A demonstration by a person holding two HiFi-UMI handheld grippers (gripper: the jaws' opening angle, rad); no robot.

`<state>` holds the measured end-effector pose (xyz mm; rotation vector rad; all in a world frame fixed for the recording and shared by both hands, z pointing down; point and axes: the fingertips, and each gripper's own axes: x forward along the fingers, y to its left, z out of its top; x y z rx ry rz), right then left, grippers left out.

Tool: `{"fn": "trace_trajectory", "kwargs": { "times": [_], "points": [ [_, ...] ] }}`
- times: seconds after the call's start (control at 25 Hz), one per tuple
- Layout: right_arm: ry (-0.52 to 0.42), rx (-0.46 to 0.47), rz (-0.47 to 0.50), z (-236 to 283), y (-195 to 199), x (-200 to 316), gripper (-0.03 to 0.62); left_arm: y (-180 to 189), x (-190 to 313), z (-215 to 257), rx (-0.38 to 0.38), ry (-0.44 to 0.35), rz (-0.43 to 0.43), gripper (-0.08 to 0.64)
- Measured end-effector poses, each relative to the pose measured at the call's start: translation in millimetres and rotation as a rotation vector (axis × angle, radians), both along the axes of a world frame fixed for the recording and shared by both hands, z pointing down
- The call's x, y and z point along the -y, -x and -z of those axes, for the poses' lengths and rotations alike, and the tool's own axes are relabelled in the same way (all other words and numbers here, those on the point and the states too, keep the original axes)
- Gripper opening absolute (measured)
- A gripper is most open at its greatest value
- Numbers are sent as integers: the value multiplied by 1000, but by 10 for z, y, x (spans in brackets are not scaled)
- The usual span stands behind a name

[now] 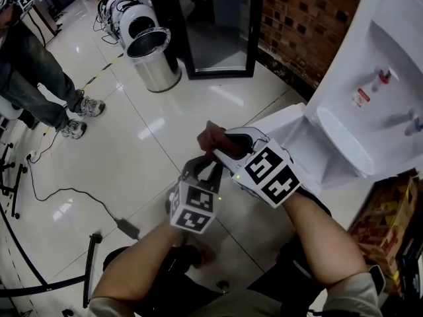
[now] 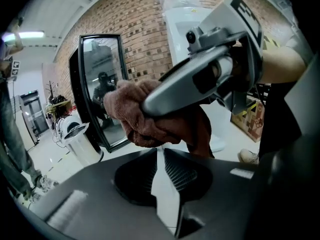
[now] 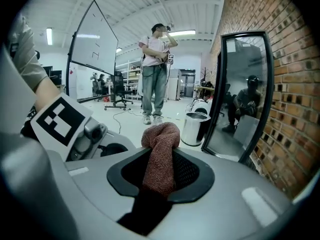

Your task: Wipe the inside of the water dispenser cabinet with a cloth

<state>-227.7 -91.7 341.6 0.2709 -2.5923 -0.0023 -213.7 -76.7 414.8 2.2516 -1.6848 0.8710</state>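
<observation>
A reddish-brown cloth (image 1: pixel 210 136) is bunched in my right gripper (image 1: pixel 221 149), which is shut on it; in the right gripper view the cloth (image 3: pixel 161 139) stands up between the jaws. My left gripper (image 1: pixel 206 168) sits just below and left of it. In the left gripper view its jaws are nearly closed, and their tips meet the lower edge of the cloth (image 2: pixel 150 119), which hangs from the right gripper's finger (image 2: pixel 190 86). The white water dispenser (image 1: pixel 377 71) stands to the right, its lower door (image 1: pixel 281 125) swung out towards the grippers.
A steel bin (image 1: pixel 153 58) and a black-framed glass panel (image 1: pixel 218 25) stand against the brick wall (image 1: pixel 310 18). A person (image 1: pixel 33 65) stands at far left. A cable (image 1: pixel 73 193) trails over the tiled floor. A cardboard box (image 1: pixel 390 216) sits beside the dispenser.
</observation>
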Motion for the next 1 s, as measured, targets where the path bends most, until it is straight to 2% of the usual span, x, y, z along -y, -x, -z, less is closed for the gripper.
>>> {"fn": "trace_trajectory", "kwargs": {
  "times": [0.2, 0.6, 0.76, 1.0],
  "points": [
    [7, -31, -63, -141, -100, 222, 123, -15, 14, -5, -2, 6, 8, 41],
    [-31, -50, -268, -158, -413, 646, 123, 27, 37, 18, 7, 17, 33, 25],
    [-45, -63, -407, -166, -693, 914, 123, 41, 56, 25, 15, 24, 39, 20],
    [-47, -59, -688, -191, -1281, 1344, 124, 73, 85, 23, 29, 31, 49, 20]
  ]
}}
